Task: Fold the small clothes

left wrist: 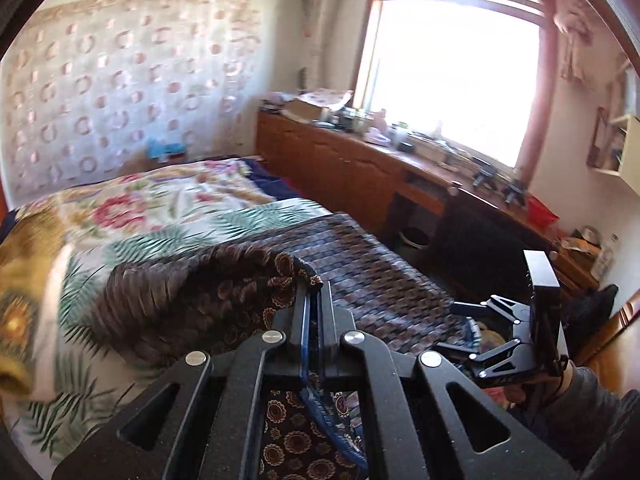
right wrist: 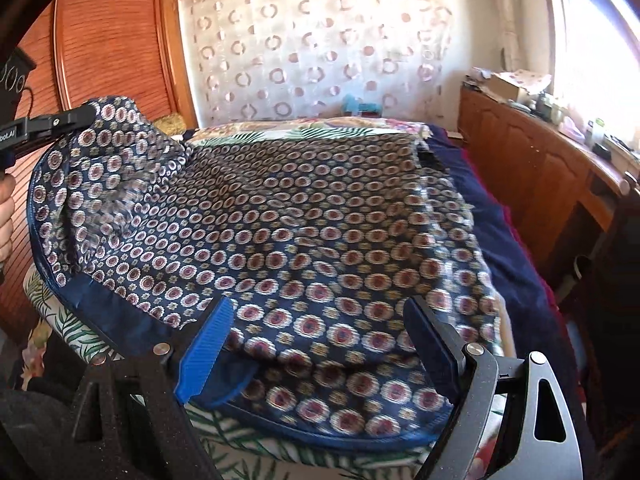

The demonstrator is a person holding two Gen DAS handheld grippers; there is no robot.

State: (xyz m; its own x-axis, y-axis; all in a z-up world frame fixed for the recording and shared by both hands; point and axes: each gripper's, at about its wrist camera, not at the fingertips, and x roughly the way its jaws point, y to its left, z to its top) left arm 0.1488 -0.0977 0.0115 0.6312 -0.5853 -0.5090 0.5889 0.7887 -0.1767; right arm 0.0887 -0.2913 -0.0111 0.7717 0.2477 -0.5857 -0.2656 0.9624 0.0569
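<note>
One garment matters here, spread over the bed (right wrist: pixel 520 240): a dark blue patterned garment (right wrist: pixel 300 220) printed with small round medallions and edged in plain blue binding. It lies across the floral bedspread (left wrist: pixel 160 208), its far part flat, its near edge hanging toward the viewer and its left corner lifted off the bed. My judgement is that it is thin, light and limp; it sags wherever it is unsupported and would slide easily on the quilt. The bound hem and the corners look like the best places to take hold, since a doubled edge gives the pads more to bite than a single layer.

Left tool (left wrist: pixel 316 304): its fingers are pressed together on a bunched edge of the cloth, holding that corner raised at the left of the garment.

Right tool (right wrist: pixel 324 344): its fingers are spread wide with nothing between them, hovering just above the near hem, the blue pad (right wrist: pixel 206 354) over the binding and the dark pad over the print.
</note>
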